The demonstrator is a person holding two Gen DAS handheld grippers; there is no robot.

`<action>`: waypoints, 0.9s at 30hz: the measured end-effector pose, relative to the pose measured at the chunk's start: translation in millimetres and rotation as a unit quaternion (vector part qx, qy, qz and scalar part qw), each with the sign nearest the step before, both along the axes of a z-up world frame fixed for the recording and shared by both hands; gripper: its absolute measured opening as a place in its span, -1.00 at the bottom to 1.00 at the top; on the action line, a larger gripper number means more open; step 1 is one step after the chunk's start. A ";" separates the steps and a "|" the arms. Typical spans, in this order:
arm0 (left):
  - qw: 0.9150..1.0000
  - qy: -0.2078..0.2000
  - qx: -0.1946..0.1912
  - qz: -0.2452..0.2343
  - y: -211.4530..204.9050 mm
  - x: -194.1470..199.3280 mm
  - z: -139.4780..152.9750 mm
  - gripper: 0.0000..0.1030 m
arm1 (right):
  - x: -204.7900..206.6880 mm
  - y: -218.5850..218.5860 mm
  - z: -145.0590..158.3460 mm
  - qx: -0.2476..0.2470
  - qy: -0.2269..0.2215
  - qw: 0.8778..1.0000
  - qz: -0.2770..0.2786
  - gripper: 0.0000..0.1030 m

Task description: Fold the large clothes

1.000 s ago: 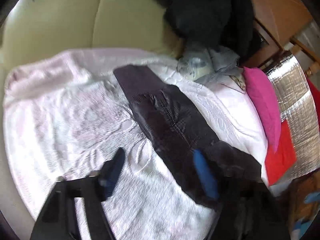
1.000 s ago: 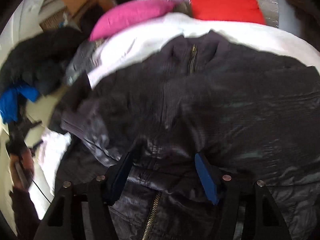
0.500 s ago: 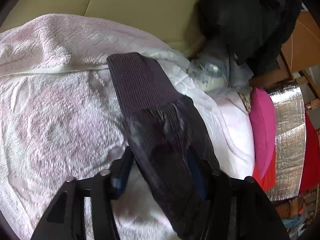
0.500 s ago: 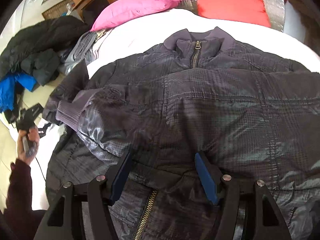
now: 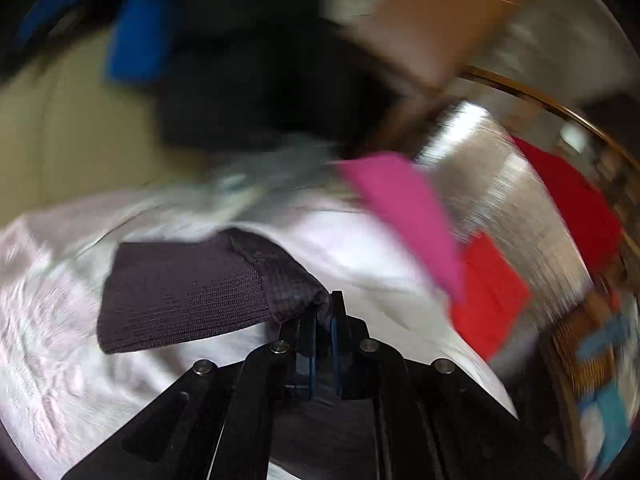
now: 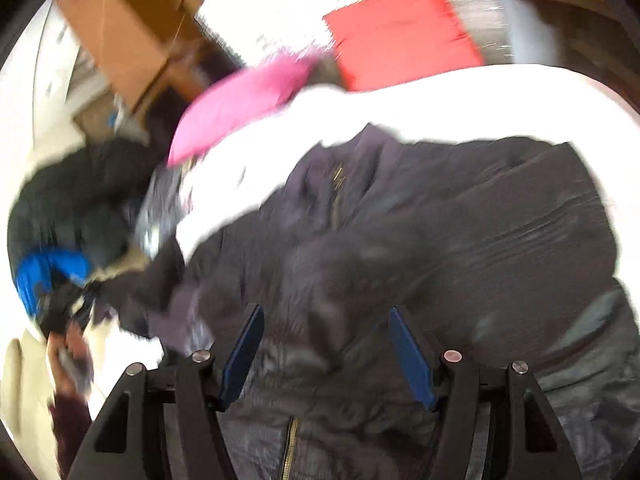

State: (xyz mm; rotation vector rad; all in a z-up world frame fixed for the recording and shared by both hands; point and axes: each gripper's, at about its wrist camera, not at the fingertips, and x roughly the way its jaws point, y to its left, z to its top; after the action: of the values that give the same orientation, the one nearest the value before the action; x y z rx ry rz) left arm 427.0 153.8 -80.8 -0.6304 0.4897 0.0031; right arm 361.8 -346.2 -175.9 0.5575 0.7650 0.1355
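The left hand-held gripper [image 5: 324, 312] is pinched tight on the dark sleeve [image 5: 280, 284] just behind its ribbed cuff [image 5: 180, 292], which hangs out over the pale pink towel [image 5: 60, 320]. The right hand-held gripper [image 6: 326, 344] stands wide and holds nothing, poised over the dark zip-up jacket [image 6: 440, 240] spread across the white cover [image 6: 440, 100], beside a pink pillow [image 6: 240, 108]

Left tongs [image 5: 323, 316] pinched tight; right tongs [image 6: 326, 354] spread wide.
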 end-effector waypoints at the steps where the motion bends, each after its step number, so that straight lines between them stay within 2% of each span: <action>1: 1.000 -0.012 0.013 -0.017 -18.7 -1.0 9.8 -0.90 | -2.4 -7.6 1.8 0.009 -0.004 1.000 -0.013 0.33; 5: 0.989 -0.056 0.068 -0.122 -114.1 -16.3 44.9 -0.90 | -13.3 -44.4 3.6 0.049 -0.013 0.997 -0.066 0.33; 6: 0.982 -0.062 0.078 -0.159 -145.9 -19.0 48.7 -0.90 | -15.5 -49.8 3.3 0.051 -0.014 0.996 -0.074 0.33; 8: 0.972 -0.063 0.092 -0.205 -187.3 -20.3 48.0 -0.90 | -20.8 -65.4 2.2 0.060 -0.016 0.993 -0.096 0.33; 10: 0.957 -0.052 0.111 -0.263 -242.4 -18.0 35.1 -0.90 | -23.7 -77.9 1.2 0.071 -0.015 0.991 -0.109 0.33; 14: 0.926 -0.001 0.140 -0.352 -321.6 -25.1 -1.5 -0.88 | -30.7 -96.5 4.9 0.082 -0.025 0.988 -0.130 0.33; 16: 0.902 0.069 0.174 -0.389 -359.0 -21.3 -35.0 -0.87 | -32.1 -103.0 5.2 0.088 -0.027 0.987 -0.134 0.34; 18: 0.884 0.131 0.194 -0.405 -374.7 -18.1 -64.0 -0.52 | -31.2 -106.7 5.0 0.093 -0.022 0.986 -0.138 0.34; 19: 0.879 0.157 0.196 -0.405 -374.9 -15.2 -73.9 -0.20 | -32.8 -106.5 3.8 0.095 -0.021 0.986 -0.139 0.34; 20: 0.878 0.174 0.189 -0.404 -371.7 -13.6 -78.8 -0.06 | -31.7 -107.0 2.9 0.096 -0.018 0.985 -0.140 0.34; 23: 0.883 0.180 0.146 -0.409 -344.4 -16.5 -68.6 -0.01 | -26.8 -107.9 1.4 0.100 -0.007 0.987 -0.124 0.35; 24: 0.889 0.164 0.124 -0.409 -327.3 -21.2 -53.2 0.07 | -25.2 -105.3 1.3 0.104 -0.007 0.988 -0.116 0.35; 25: 0.894 0.146 0.109 -0.410 -312.3 -27.9 -40.6 0.24 | -22.7 -100.4 2.2 0.107 -0.009 0.989 -0.104 0.37; 26: 0.898 0.127 0.098 -0.409 -299.5 -33.0 -28.0 0.36 | -22.0 -95.7 3.4 0.106 -0.011 0.990 -0.093 0.46; 27: 0.908 0.090 0.088 -0.399 -278.4 -38.7 -5.4 0.40 | -20.1 -87.7 6.2 0.100 -0.015 0.992 -0.078 0.50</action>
State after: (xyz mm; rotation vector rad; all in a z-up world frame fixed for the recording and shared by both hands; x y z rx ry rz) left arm 388.4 -124.6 -86.2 -0.2164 0.8910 -0.6708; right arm 341.7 -433.9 -169.7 0.8023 0.6796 0.0757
